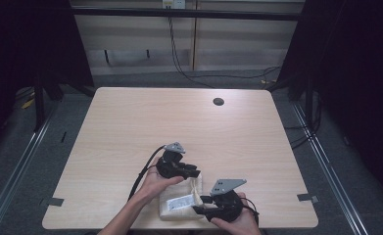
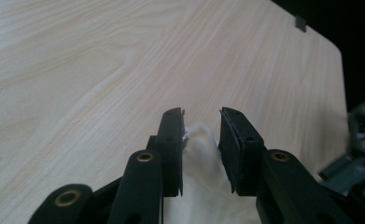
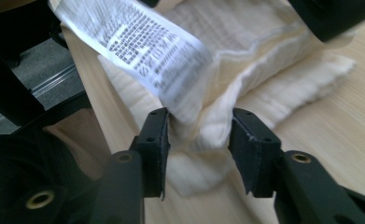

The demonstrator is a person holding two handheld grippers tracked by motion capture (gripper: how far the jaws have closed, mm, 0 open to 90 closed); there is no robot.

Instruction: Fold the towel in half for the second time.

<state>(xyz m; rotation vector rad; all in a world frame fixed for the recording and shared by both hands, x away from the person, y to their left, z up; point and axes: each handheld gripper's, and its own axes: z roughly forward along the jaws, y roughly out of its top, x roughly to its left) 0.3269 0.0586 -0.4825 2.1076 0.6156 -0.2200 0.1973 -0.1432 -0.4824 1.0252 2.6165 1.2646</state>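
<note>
A folded cream cloth (image 1: 193, 190) lies near the table's front edge, with a white printed label (image 1: 179, 202) on top. My left gripper (image 1: 194, 173) is at the cloth's far corner. In the left gripper view its jaws (image 2: 201, 115) are narrowly apart, pinching a raised fold of the cloth (image 2: 201, 154). My right gripper (image 1: 200, 206) is at the cloth's near right edge. In the right gripper view it (image 3: 199, 116) stands open, its jaws on either side of the cloth's layered edge (image 3: 273, 70), and the label (image 3: 138, 42) hangs just beyond, blurred.
The light wooden table (image 1: 179, 122) stretches bare behind the cloth, with a dark cable hole (image 1: 218, 101) at the far right. The front edge runs just under the cloth. Cables trail from both grippers, and a metal rail and grey floor lie beyond the table's edge.
</note>
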